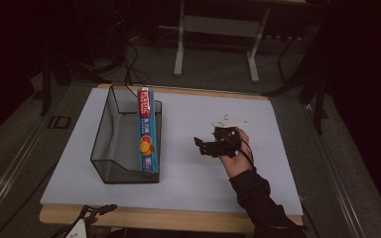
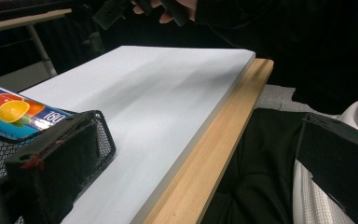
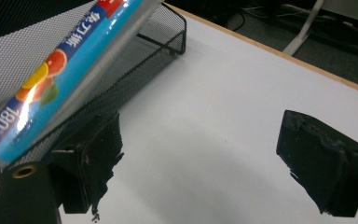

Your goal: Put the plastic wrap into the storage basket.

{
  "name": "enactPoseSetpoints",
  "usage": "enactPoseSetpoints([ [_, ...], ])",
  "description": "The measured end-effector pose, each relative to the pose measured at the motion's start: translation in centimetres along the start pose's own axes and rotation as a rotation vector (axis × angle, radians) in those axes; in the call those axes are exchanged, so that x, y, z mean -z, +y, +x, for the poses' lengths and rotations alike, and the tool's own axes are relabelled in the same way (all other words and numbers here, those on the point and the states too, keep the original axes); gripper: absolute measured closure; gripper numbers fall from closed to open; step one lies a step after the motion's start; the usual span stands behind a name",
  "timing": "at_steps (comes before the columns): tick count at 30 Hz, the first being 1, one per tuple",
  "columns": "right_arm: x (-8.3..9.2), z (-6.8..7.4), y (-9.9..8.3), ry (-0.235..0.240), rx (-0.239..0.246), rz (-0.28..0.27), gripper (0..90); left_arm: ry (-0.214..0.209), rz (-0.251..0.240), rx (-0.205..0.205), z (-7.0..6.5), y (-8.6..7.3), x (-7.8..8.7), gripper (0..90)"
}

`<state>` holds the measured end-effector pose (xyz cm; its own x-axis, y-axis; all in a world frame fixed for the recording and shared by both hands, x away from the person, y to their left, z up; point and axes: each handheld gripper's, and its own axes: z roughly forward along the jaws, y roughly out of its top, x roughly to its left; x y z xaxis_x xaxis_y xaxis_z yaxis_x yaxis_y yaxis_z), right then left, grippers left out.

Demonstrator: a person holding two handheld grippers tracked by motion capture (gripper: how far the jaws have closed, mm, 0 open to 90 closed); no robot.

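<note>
hovering my right gripper (image 1: 202, 145) with jaws wide apart and empty over the white board (image 1: 198, 168), i see the blue cling-film box (image 1: 147, 130) leaning inside the black mesh basket (image 1: 110, 148) just beside it.

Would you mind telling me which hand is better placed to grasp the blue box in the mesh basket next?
Right. The right tongs hang open over the white board, just beside the mesh basket, pointing at the blue box. The left tongs sit back at the table's near edge.
</note>
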<state>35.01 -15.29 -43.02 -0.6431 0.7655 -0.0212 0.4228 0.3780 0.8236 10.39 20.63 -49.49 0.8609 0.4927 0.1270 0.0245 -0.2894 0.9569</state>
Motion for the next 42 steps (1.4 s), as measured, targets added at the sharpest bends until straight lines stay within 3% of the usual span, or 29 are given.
enactPoseSetpoints([
  [15, 3.3, -1.2, -4.6, -0.040, 0.005, 0.022, 13.7, 0.002, 0.003, -0.003, -0.1, 0.0, 0.0, 0.1],
  [31, 6.1, -2.0, -9.7, -0.048, -0.073, 0.038, 13.7, 0.004, 0.005, -0.005, -0.1, 0.0, -0.1, 0.1],
  [42, 7.9, -1.7, -11.8, -0.066, -0.081, 0.048, 13.7, 0.005, 0.005, -0.005, -0.1, 0.0, -0.1, 0.1],
])
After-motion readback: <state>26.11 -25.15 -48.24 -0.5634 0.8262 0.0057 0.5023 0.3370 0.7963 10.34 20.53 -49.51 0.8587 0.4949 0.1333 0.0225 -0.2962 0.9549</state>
